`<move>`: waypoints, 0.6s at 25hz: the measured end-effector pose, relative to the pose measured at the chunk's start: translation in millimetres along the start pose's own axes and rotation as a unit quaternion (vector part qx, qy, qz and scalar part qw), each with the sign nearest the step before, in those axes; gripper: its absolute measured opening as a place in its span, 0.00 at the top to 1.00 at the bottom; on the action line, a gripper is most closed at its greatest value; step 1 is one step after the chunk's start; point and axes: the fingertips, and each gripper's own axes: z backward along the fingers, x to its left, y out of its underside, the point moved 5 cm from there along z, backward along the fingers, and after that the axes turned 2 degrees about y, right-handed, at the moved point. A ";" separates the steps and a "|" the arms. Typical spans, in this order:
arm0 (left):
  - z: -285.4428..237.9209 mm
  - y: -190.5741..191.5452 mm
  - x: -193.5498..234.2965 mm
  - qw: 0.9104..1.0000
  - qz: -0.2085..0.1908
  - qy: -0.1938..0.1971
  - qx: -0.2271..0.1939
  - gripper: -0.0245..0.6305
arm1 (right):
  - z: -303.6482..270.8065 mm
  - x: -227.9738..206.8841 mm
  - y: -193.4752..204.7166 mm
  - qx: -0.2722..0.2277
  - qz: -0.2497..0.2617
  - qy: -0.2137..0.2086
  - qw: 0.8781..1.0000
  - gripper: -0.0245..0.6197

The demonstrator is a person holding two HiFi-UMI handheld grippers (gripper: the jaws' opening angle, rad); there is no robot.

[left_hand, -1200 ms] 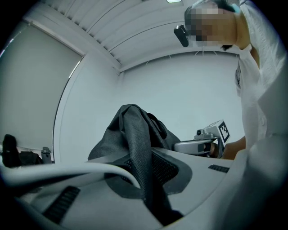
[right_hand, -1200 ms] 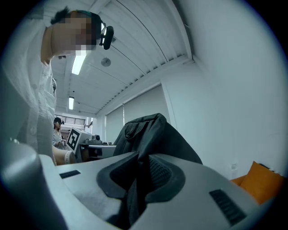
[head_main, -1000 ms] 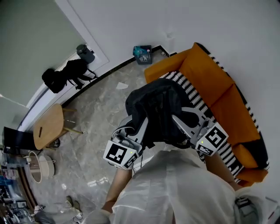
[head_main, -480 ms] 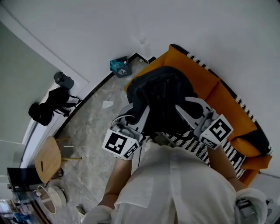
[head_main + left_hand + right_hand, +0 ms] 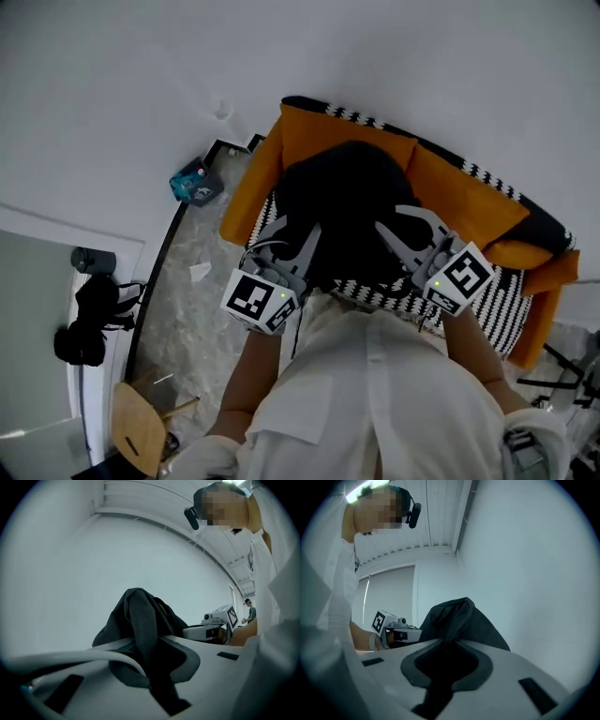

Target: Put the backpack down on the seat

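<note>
Fabric of the backpack (image 5: 342, 206) is pinched by left tool (image 5: 298, 234) and right tool (image 5: 401, 225), one each side, so it hangs level over the striped seat (image 5: 492, 314) of the sofa (image 5: 455, 192).

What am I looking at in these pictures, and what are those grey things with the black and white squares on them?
A person, no robot, holds a two-jaw tool in each hand: the left hand-held gripper and the right hand-held gripper. The patterned cubes are part of them. The head view comes from a camera on the person's head, looking down; the other two come from cameras riding on each tool. Both tools are shut on a black backpack, held over an orange sofa with a striped seat.
</note>
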 end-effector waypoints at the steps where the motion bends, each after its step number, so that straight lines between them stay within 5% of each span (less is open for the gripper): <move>1: -10.6 3.7 4.0 1.000 0.004 0.015 0.005 0.88 | 0.7 -7.7 4.0 0.004 -0.004 0.016 1.000 0.88; 6: -51.7 25.5 23.3 0.996 0.022 0.081 0.030 0.88 | 1.2 -34.3 26.4 0.022 -0.019 0.088 0.996 0.88; 15: -119.3 79.1 48.2 0.987 0.030 0.134 0.080 0.88 | -1.7 -85.2 86.4 0.057 -0.061 0.168 0.982 0.88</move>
